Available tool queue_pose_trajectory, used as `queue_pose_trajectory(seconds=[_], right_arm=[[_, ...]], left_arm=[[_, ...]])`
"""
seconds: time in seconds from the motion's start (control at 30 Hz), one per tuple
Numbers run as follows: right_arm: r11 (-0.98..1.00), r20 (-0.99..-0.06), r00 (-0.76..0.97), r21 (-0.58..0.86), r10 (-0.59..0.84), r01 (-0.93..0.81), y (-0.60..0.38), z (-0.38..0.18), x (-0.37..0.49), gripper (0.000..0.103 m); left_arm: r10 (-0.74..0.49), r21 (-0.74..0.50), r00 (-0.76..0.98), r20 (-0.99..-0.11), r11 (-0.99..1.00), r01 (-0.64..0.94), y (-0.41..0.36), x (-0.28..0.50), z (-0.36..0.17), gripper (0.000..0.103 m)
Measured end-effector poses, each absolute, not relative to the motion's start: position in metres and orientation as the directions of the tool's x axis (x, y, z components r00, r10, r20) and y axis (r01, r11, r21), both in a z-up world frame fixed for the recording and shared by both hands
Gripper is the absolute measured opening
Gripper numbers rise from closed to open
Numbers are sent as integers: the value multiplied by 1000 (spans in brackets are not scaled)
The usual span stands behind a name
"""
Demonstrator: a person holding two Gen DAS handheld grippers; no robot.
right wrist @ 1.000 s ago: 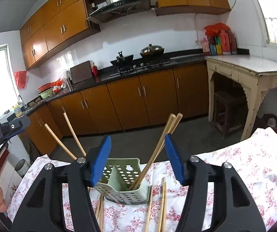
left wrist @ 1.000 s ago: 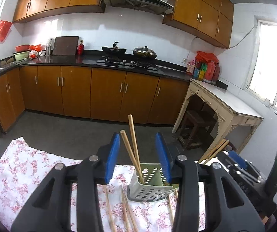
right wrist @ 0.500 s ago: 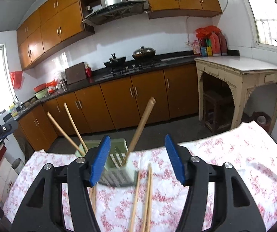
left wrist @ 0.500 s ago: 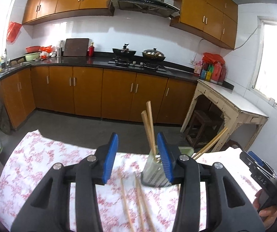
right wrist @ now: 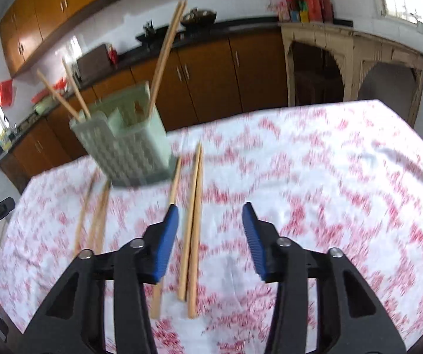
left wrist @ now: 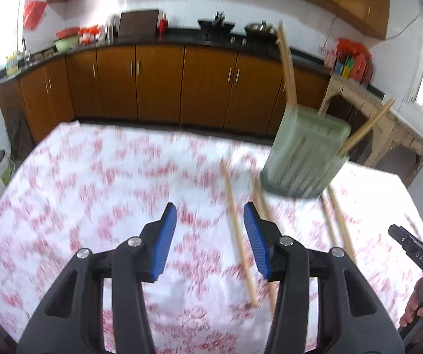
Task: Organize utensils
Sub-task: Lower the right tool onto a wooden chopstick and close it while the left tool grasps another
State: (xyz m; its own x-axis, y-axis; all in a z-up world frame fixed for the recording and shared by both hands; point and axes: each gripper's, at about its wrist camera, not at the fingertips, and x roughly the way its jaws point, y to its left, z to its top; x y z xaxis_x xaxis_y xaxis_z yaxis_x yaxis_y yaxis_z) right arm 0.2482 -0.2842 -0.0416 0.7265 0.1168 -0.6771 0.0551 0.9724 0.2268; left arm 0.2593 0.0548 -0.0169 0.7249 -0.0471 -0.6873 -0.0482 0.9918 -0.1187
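Observation:
A pale green slotted holder (left wrist: pixel 302 153) stands on the floral tablecloth (left wrist: pixel 93 191) with chopsticks (left wrist: pixel 286 67) leaning out of it. My left gripper (left wrist: pixel 210 221) hovers low over the cloth with its jaws opening. A loose chopstick (left wrist: pixel 238 236) lies on the cloth below, showing between the pads, and nothing is gripped. In the right wrist view the holder (right wrist: pixel 126 144) is at upper left. My right gripper (right wrist: pixel 210 218) has its jaws closing above a pair of chopsticks (right wrist: pixel 193 221) lying on the cloth, with the pads clear of them.
More loose chopsticks (left wrist: pixel 338 221) lie right of the holder's foot, and others (right wrist: pixel 93 215) lie left of the right gripper. Brown kitchen cabinets (left wrist: pixel 158 82) and a worn wooden side table (right wrist: pixel 355 47) stand beyond the table's far edge. A hand (left wrist: pixel 417 309) shows at the right edge.
Both grippers have dropped and tipped down towards the cloth. The holder has slid from the centre to the upper right in the left view and upper left in the right view. The right jaws look narrower.

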Motion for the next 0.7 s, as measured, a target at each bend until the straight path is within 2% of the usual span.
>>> queue_pose_trajectory(seconds=[0.17, 0.3, 0.5, 0.6, 0.63, 0.7], right_arm=[[979, -736, 663, 202, 137, 22, -271, -76, 252, 26], [983, -762, 632, 183, 139, 4, -264, -94, 255, 22], [985, -772, 619, 174, 143, -10, -260, -102, 261, 22], [988, -775, 618, 150, 133, -24, -257, -103, 263, 16], [991, -774, 622, 135, 120, -23, -255, -104, 264, 10], [992, -775, 623, 122, 103, -12, -256, -105, 266, 8]], left_arm=[[-54, -112, 682, -730, 993, -41, 49, 258, -51, 47], [-58, -106, 661, -748, 994, -33, 47, 262, -65, 47], [-68, -113, 650, -757, 993, -28, 46, 265, -72, 47], [-79, -124, 646, -759, 992, -24, 46, 268, -74, 47], [-85, -129, 644, -760, 991, -21, 46, 268, -75, 47], [-99, -140, 641, -761, 990, -13, 44, 269, -76, 47]])
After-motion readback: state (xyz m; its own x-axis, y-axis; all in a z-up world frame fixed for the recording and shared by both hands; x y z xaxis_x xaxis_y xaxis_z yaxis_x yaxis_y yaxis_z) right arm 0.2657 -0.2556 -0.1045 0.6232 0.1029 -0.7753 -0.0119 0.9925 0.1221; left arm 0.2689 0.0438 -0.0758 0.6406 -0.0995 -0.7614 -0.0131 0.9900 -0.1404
